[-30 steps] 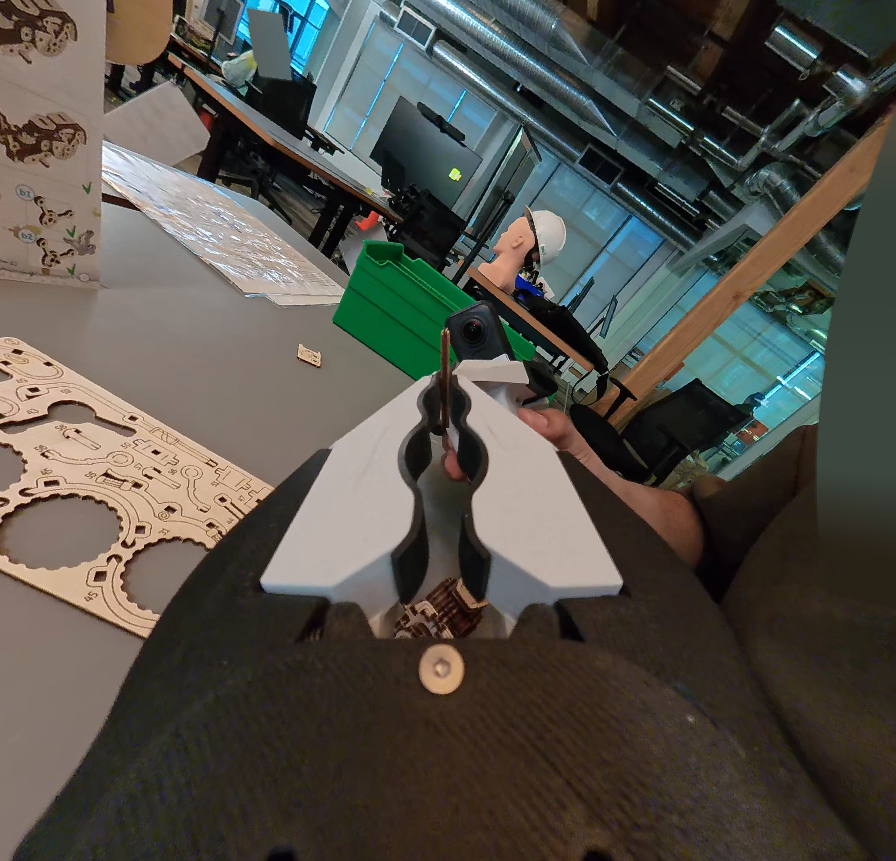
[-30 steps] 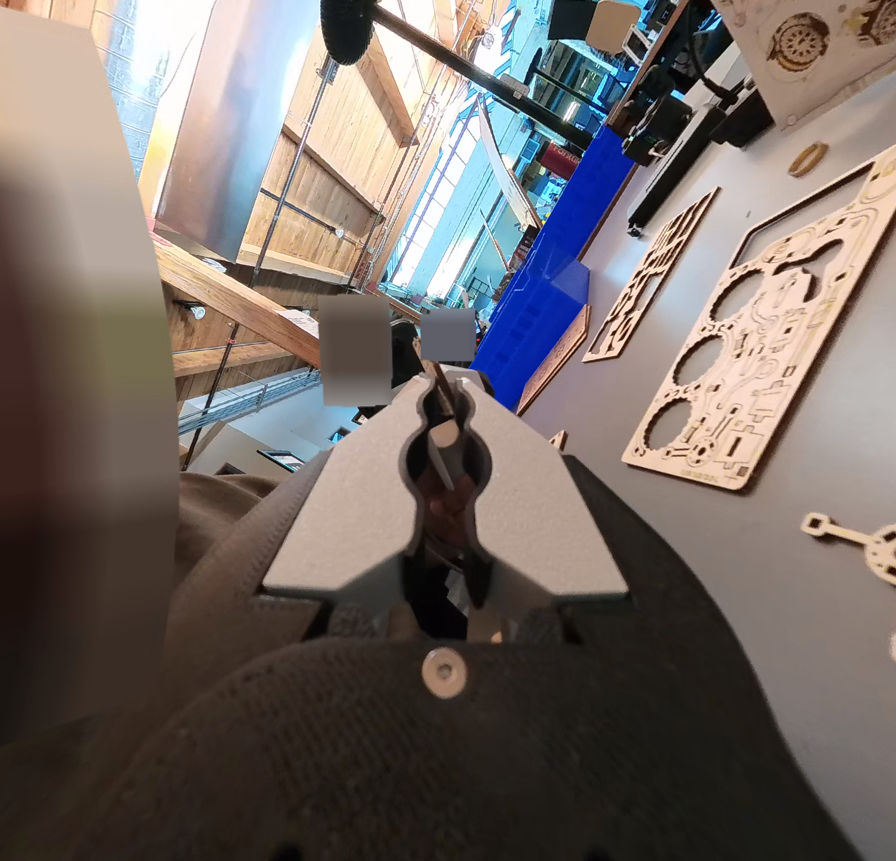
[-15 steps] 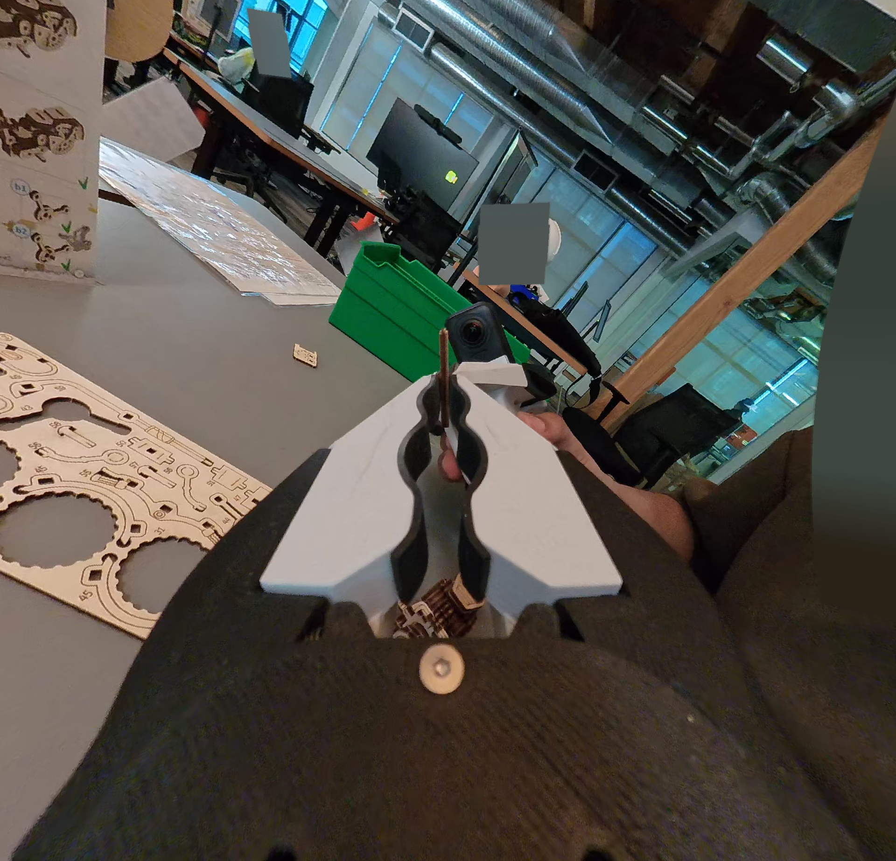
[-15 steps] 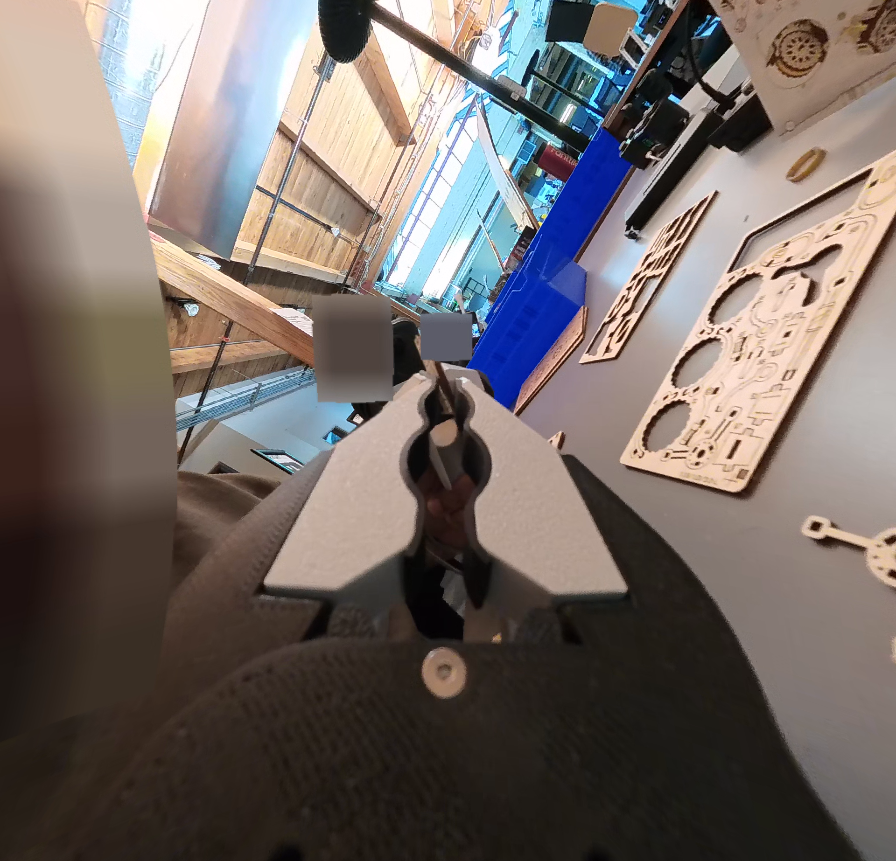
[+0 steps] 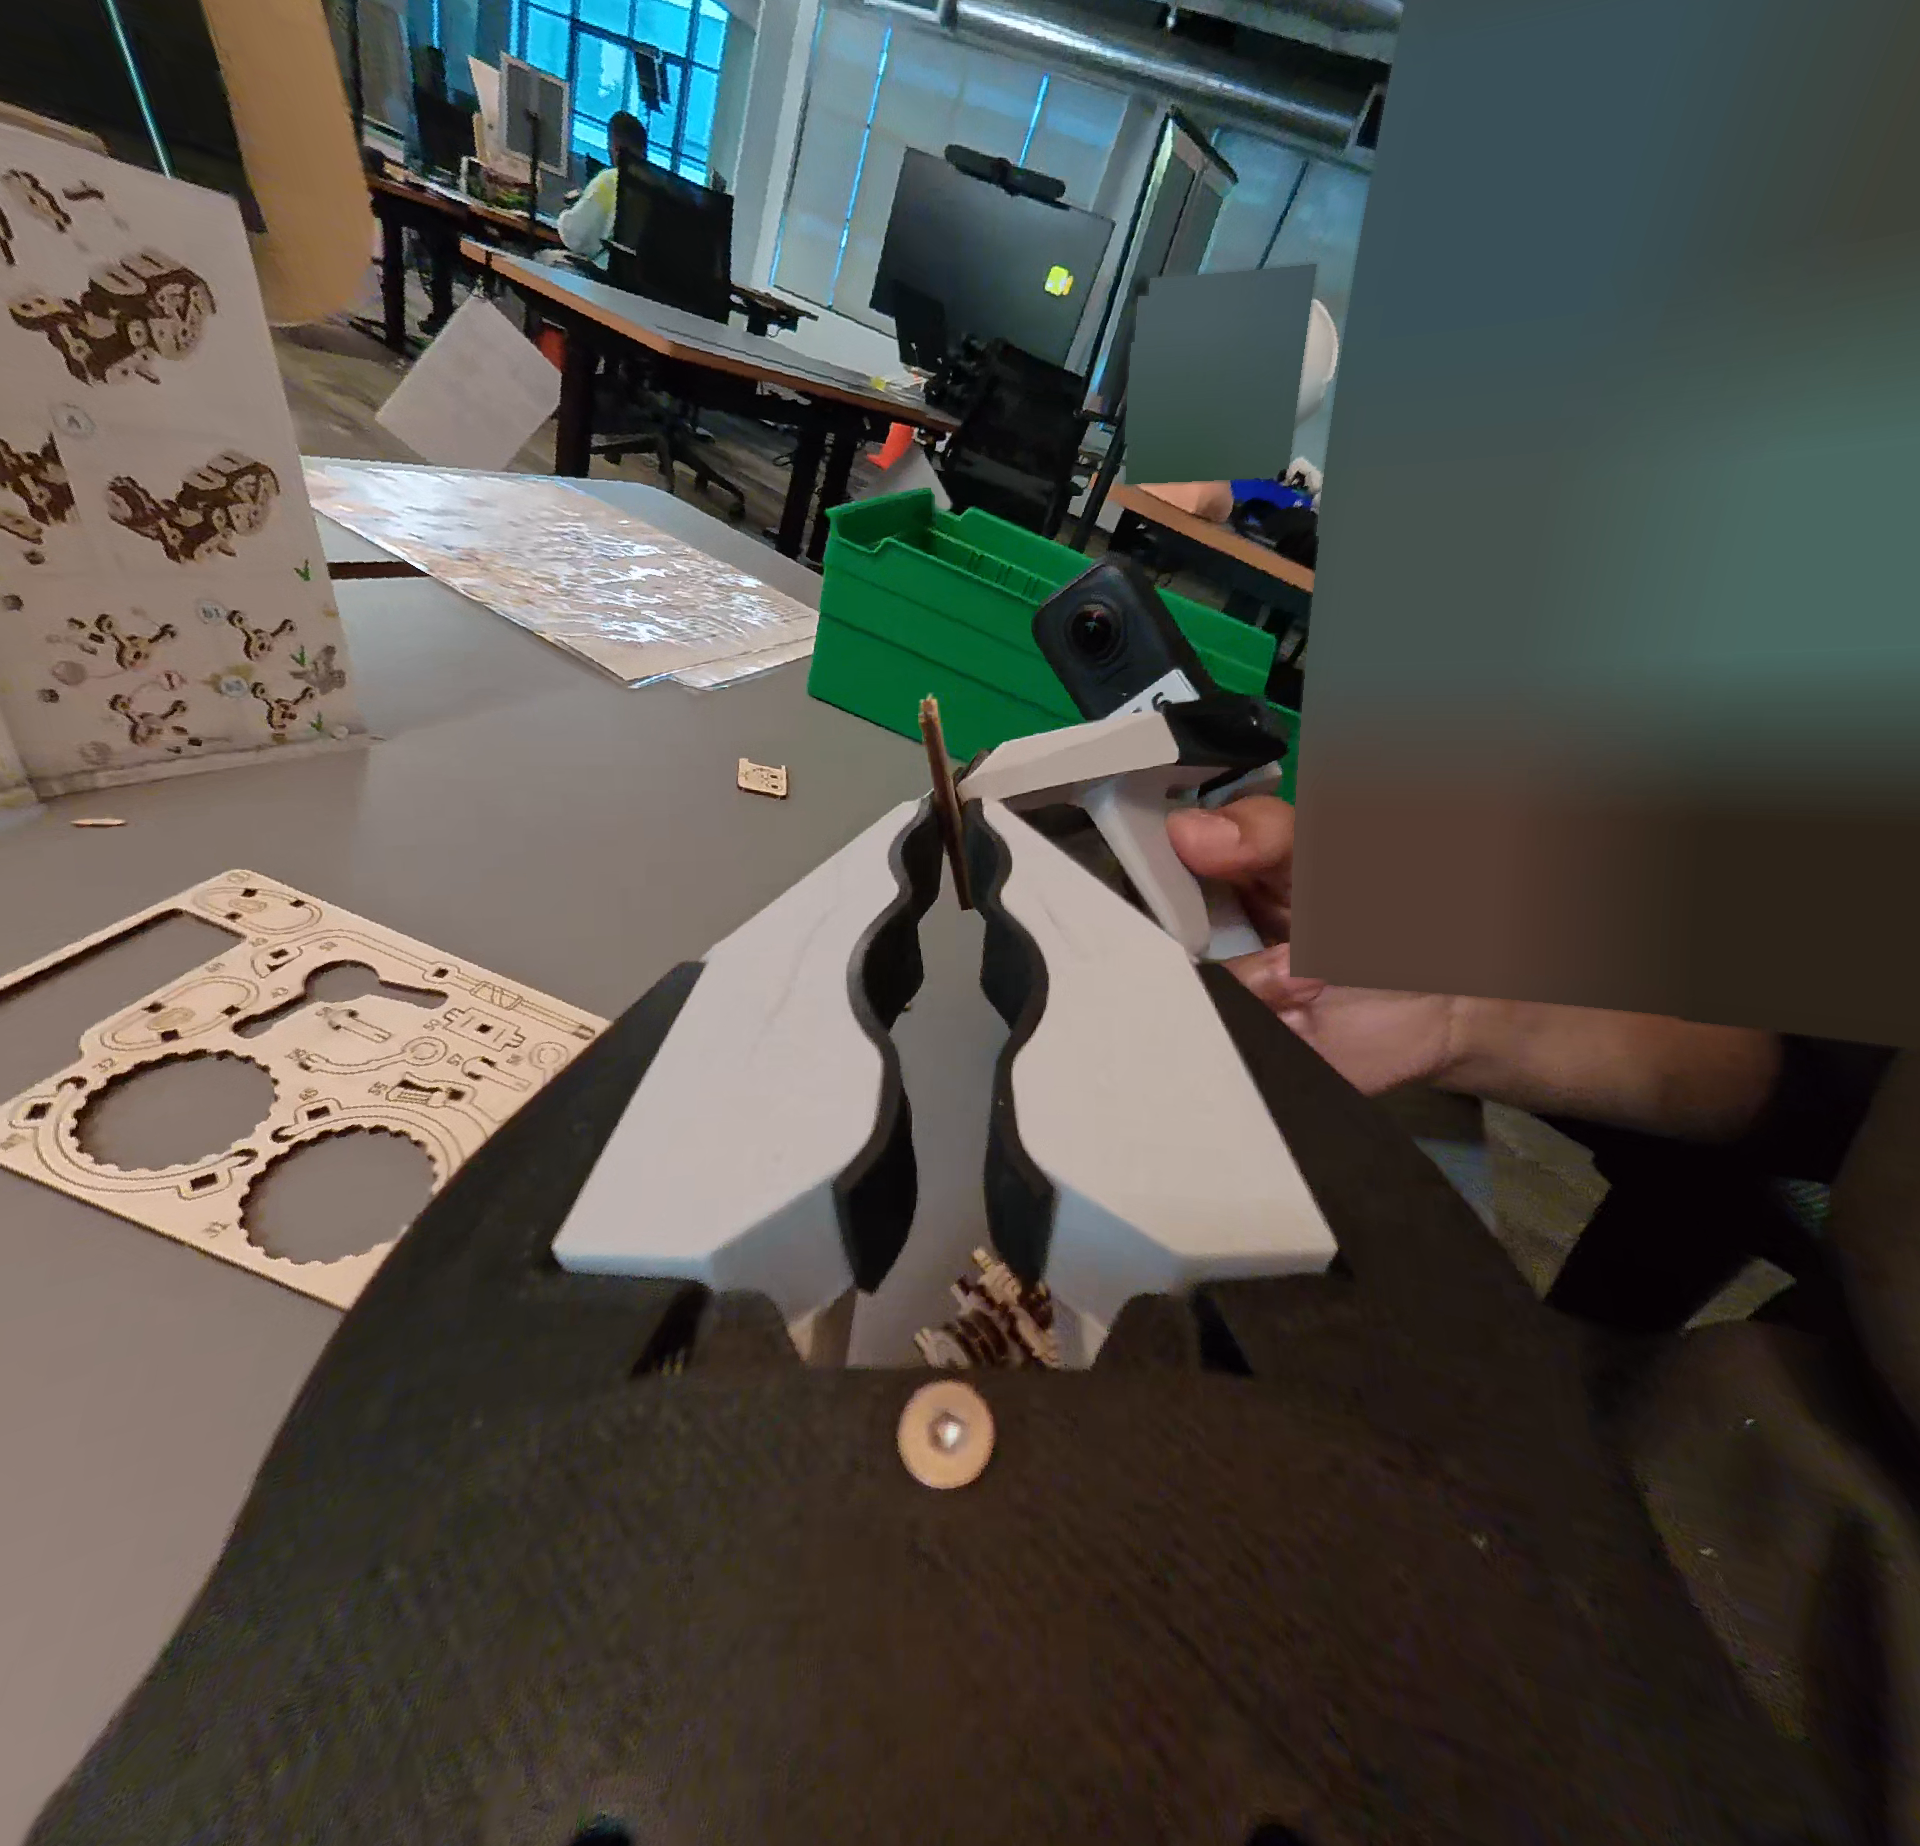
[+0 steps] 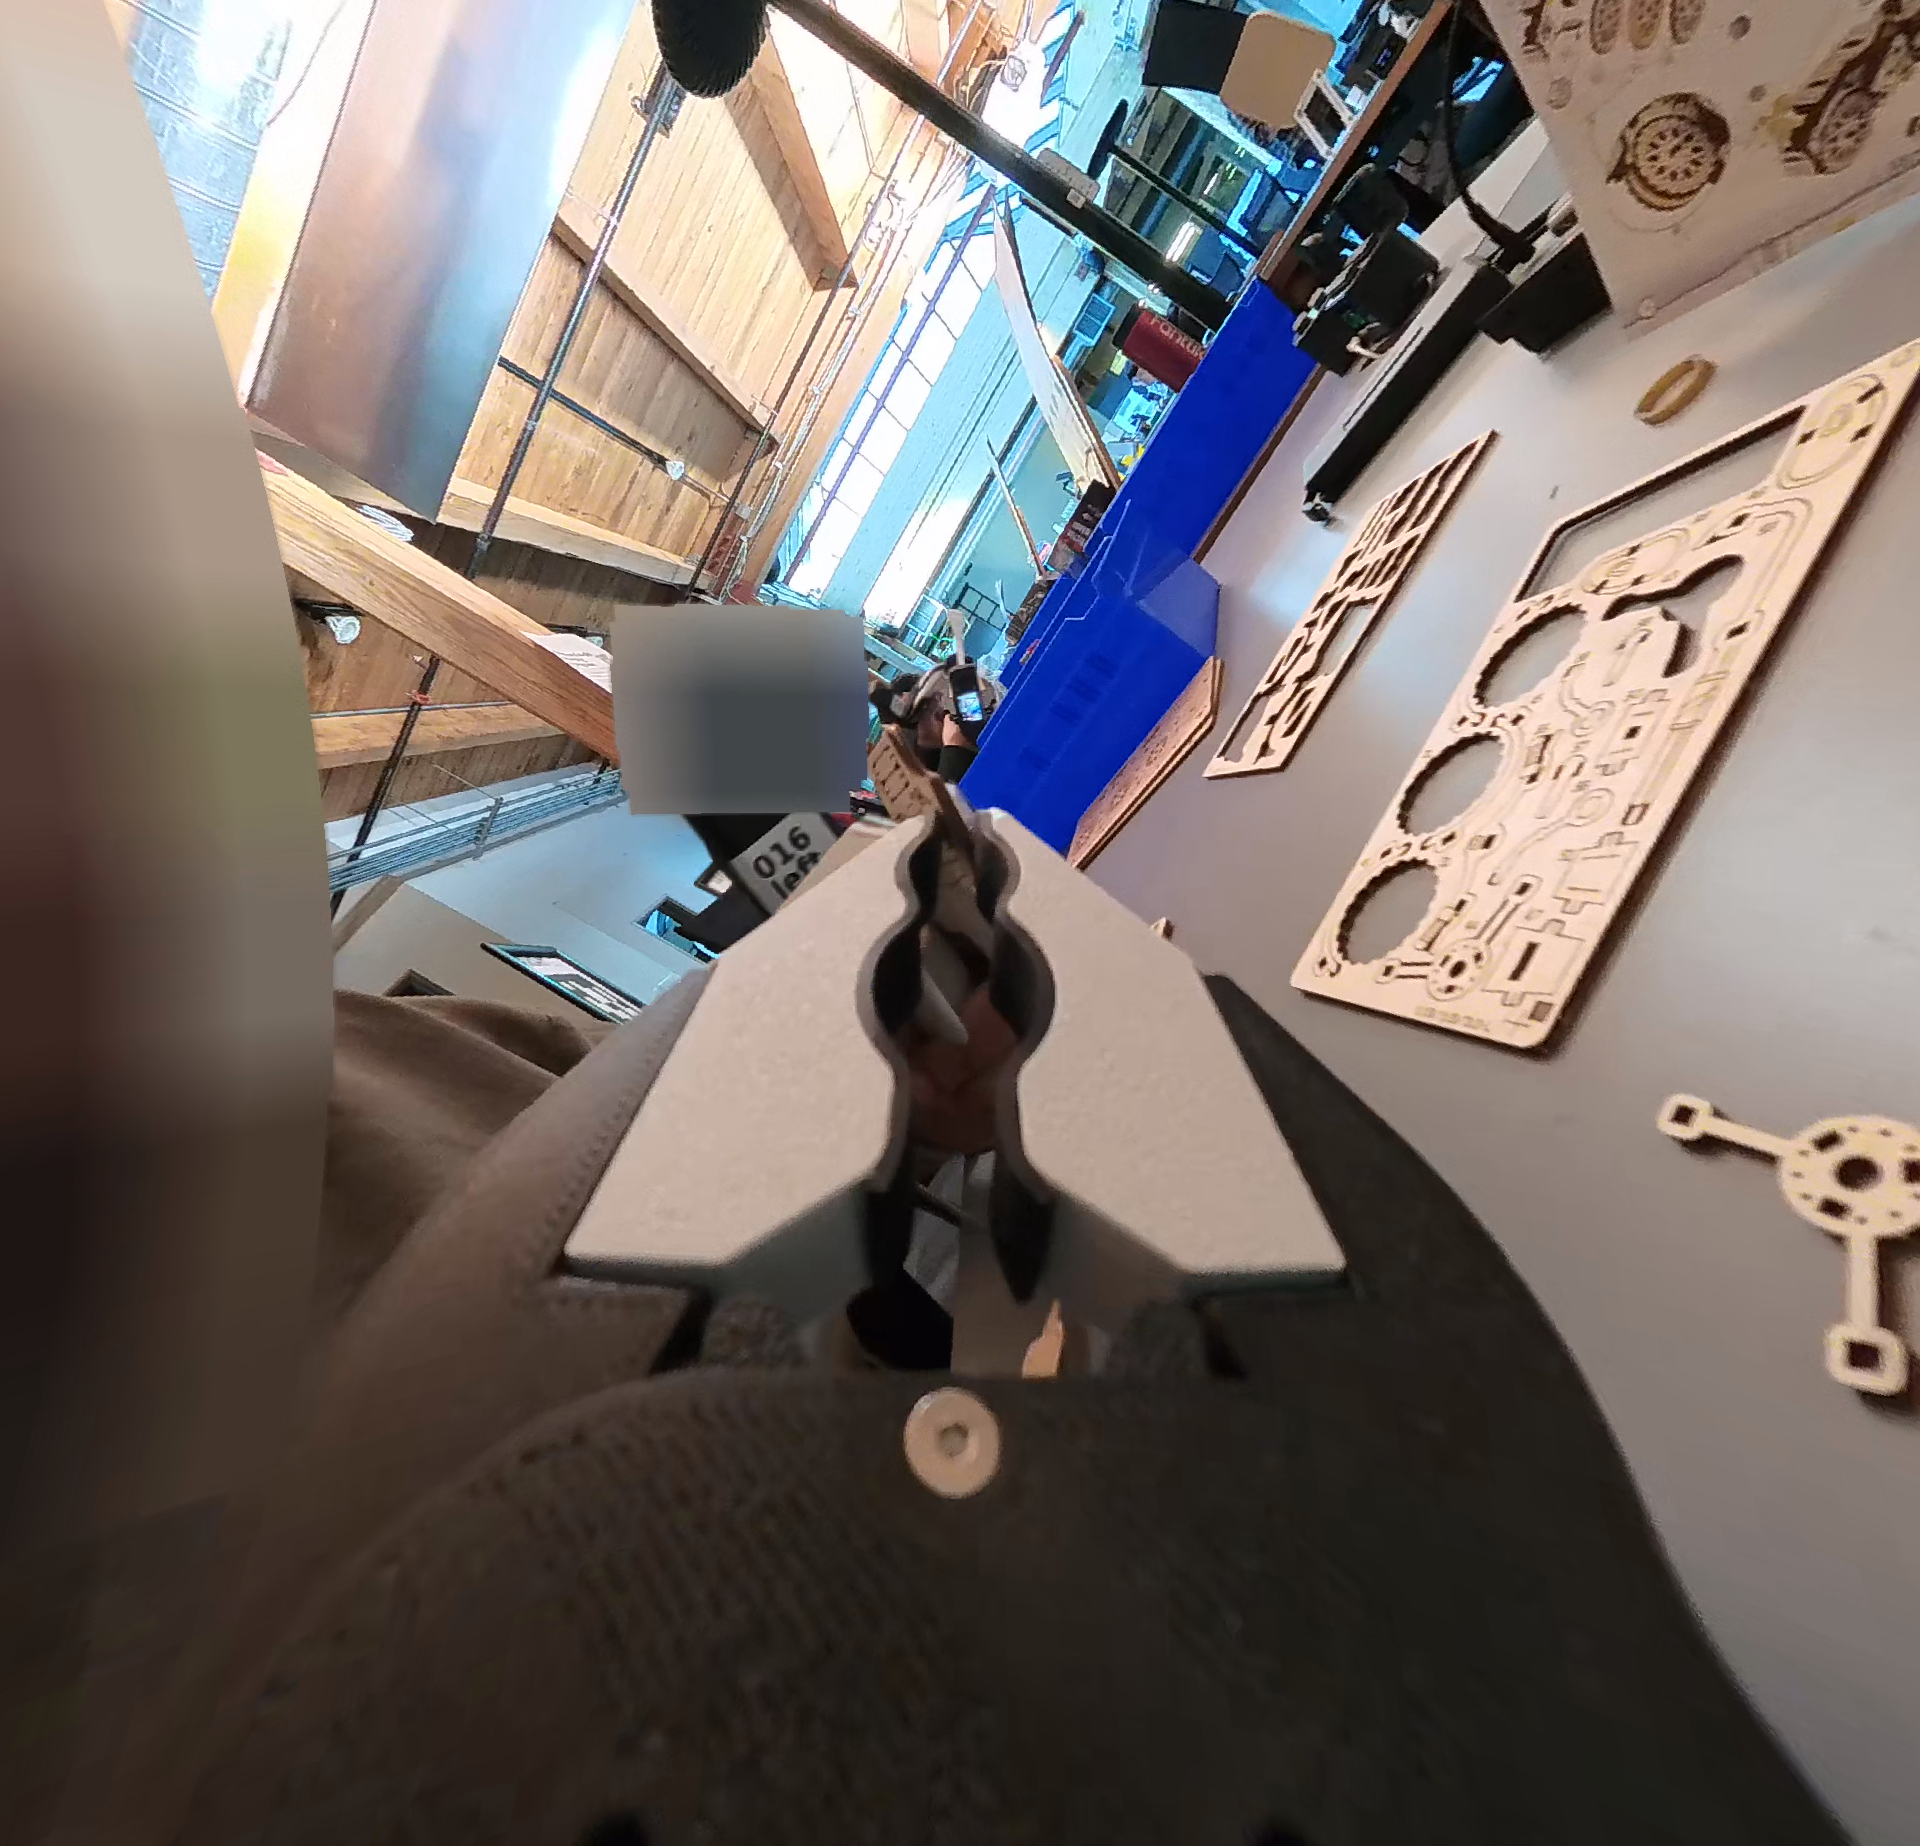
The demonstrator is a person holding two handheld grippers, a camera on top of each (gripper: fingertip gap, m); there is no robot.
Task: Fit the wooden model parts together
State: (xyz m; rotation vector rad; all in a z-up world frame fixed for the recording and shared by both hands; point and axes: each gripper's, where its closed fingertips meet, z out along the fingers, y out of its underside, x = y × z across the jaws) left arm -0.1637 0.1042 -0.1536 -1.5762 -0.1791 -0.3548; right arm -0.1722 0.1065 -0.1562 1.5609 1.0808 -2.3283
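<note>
In the left wrist view my left gripper (image 5: 951, 822) is shut on a thin wooden part (image 5: 943, 788) seen edge-on, which sticks up past the fingertips. A small dark wooden assembly (image 5: 987, 1316) shows low between the fingers. My right gripper (image 5: 1075, 757) comes in from the right, its tip touching that part. In the right wrist view my right gripper (image 6: 951, 842) is shut on a thin wooden part (image 6: 954, 828). The perforated wooden part (image 6: 900, 773) held by the left gripper sits just beyond its tip.
Grey table (image 5: 520, 809) with a cut-out wooden sheet (image 5: 260, 1079), a loose chip (image 5: 764, 778), an upright instruction sheet (image 5: 145, 466) and a green bin (image 5: 925, 612). The right wrist view shows wooden sheets (image 6: 1621, 736), a loose spoked part (image 6: 1839, 1188) and a blue bin (image 6: 1122, 643).
The left gripper has tilted and turned, so more of the table shows. The right gripper now shows to the right of the left fingertips instead of behind them. Both stay shut.
</note>
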